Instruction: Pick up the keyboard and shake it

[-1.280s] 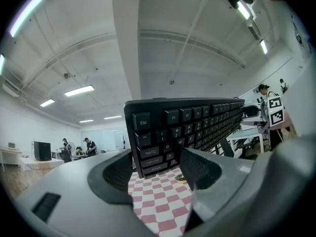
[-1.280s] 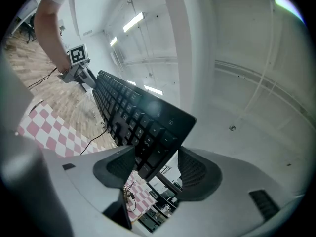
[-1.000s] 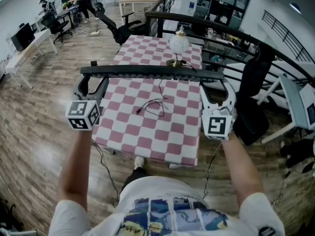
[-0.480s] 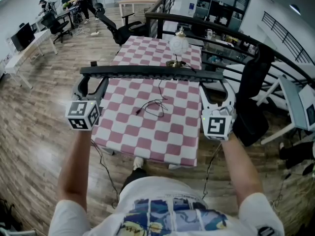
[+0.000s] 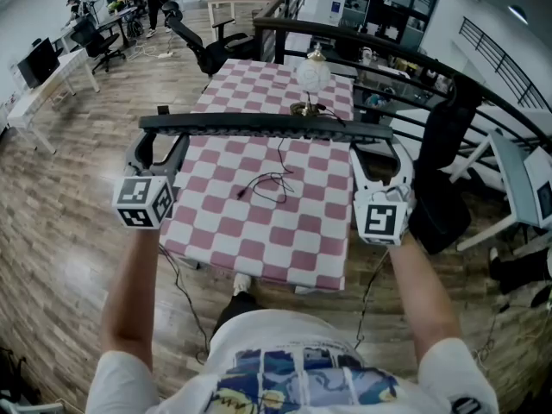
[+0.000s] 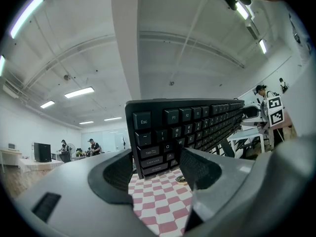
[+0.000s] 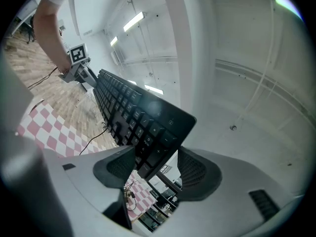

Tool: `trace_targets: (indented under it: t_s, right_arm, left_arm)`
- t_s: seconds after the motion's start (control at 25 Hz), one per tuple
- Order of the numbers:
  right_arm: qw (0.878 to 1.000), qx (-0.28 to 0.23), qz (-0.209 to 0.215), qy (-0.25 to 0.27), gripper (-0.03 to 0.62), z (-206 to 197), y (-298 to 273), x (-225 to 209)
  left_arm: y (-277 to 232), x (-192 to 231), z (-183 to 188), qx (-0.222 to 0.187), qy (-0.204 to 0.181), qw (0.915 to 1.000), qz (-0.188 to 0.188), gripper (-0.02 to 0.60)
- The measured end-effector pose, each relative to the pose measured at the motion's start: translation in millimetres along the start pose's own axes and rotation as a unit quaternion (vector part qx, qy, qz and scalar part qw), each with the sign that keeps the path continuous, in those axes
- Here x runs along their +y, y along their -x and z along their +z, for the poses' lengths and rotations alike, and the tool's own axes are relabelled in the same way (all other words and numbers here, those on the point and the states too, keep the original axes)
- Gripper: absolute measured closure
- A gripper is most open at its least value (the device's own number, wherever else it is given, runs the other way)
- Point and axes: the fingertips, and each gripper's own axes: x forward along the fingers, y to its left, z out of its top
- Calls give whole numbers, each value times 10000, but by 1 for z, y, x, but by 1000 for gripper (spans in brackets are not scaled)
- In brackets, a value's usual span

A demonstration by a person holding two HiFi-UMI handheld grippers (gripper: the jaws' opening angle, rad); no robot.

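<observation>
The black keyboard (image 5: 263, 126) hangs in the air above the red-and-white checked table (image 5: 259, 231), edge-on across the head view. My left gripper (image 5: 161, 141) is shut on its left end, and my right gripper (image 5: 377, 149) is shut on its right end. In the left gripper view the Esc end of the keyboard (image 6: 187, 127) sits between the jaws of the left gripper (image 6: 155, 169). In the right gripper view the other end of the keyboard (image 7: 138, 117) is clamped in the right gripper (image 7: 153, 169). The keyboard's cable (image 5: 269, 182) dangles down and coils on the cloth.
A small lamp with a glass globe (image 5: 312, 80) stands on the table's far side, just behind the keyboard. A black office chair (image 5: 444, 175) stands to the right of the table. A dark railing (image 5: 362, 41) runs behind it. Desks and people are far off at the back left.
</observation>
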Motion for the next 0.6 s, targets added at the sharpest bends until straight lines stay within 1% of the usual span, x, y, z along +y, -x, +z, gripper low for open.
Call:
trace_targets:
  t_s: [0.6]
  right_arm:
    - [9999,69,14,-81,329,-7,1,-4]
  left_arm:
    - [-3,-8,-3,10,33,10000,-47,295]
